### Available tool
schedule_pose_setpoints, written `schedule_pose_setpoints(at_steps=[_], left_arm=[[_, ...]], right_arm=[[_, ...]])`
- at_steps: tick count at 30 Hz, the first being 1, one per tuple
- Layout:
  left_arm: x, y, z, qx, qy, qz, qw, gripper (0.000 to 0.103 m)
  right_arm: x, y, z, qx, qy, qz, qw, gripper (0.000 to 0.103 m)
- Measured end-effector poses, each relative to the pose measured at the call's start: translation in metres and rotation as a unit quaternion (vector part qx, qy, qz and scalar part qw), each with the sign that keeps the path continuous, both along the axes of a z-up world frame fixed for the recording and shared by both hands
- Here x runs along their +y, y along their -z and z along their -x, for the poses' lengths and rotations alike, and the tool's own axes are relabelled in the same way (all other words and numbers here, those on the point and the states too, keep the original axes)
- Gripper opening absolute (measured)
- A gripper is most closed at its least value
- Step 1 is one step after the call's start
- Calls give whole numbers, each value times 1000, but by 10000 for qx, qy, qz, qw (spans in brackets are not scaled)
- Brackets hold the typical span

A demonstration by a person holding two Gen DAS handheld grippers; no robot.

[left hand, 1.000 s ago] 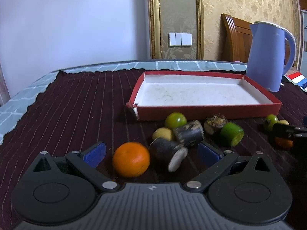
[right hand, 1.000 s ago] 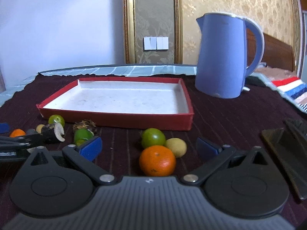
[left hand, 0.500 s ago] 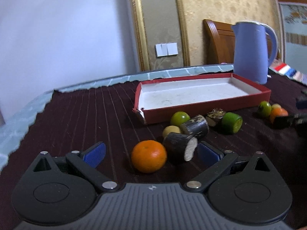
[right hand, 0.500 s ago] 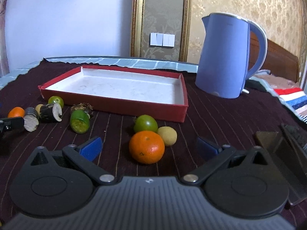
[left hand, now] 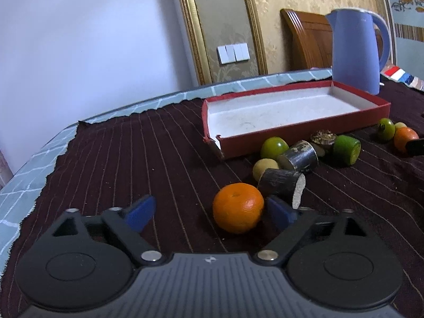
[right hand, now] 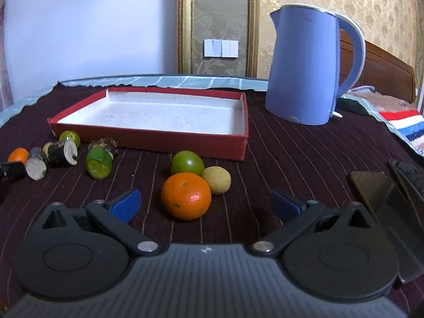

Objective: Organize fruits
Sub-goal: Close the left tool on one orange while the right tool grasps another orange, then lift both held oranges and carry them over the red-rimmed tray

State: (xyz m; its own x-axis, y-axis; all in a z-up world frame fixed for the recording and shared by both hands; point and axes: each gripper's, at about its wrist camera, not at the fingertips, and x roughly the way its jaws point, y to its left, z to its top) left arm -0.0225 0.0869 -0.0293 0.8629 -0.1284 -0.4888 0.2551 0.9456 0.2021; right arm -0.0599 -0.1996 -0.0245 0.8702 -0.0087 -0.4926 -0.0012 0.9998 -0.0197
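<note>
Since a second ago the left gripper [left hand: 209, 212] has slid left and rolled, so the orange [left hand: 238, 207] now sits against its right pad [left hand: 278, 210]. Its jaws are closing but not yet pressing from both sides — better to centre the fruit first, then lift it to the red tray [left hand: 304, 135]. The right gripper [right hand: 205, 204] hangs released — its own orange [right hand: 186, 196] lies between the jaws.

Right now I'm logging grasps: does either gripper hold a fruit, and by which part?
Nothing is held. The left gripper is closing around a round orange tangerine, one pad beside it; the right gripper stands open.
</note>
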Motion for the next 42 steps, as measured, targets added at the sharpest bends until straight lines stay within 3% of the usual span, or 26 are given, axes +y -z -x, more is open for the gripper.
schedule_pose_setpoints(at_steps=[5, 9, 11, 12, 20, 25, 31, 37, 42], left_arm=[[-7, -1, -6, 123, 110, 58, 9998, 67], [-12, -1, -11, 194, 239, 124, 9994, 47], [-13, -1, -13, 228, 277, 187, 9992, 42], [-14, -1, -13, 211, 264, 179, 9993, 42], [-5, -4, -2, 147, 207, 457, 9986, 41], [-4, -19, 11, -105, 147, 642, 9978, 41], [-32, -32, 14, -422, 56, 622, 9972, 41], [-62, -32, -3, -134, -113, 766, 9969, 41], [-85, -31, -18, -76, -378, 580, 9976, 41]], right_arm=[[1, 4, -8, 249, -160, -112, 9995, 85], [6, 6, -12, 331, -275, -213, 9988, 57], [8, 5, -13, 317, -261, -243, 9989, 42], [8, 4, -13, 315, -246, -263, 9989, 40], [9, 0, -5, 229, -254, -323, 9989, 38], [17, -11, 1, 22, -343, -297, 9990, 38], [23, -13, -3, -75, -289, -365, 9989, 38], [27, -13, -10, -93, -223, -340, 9991, 38], [32, -20, -17, -233, -162, -242, 9993, 39]])
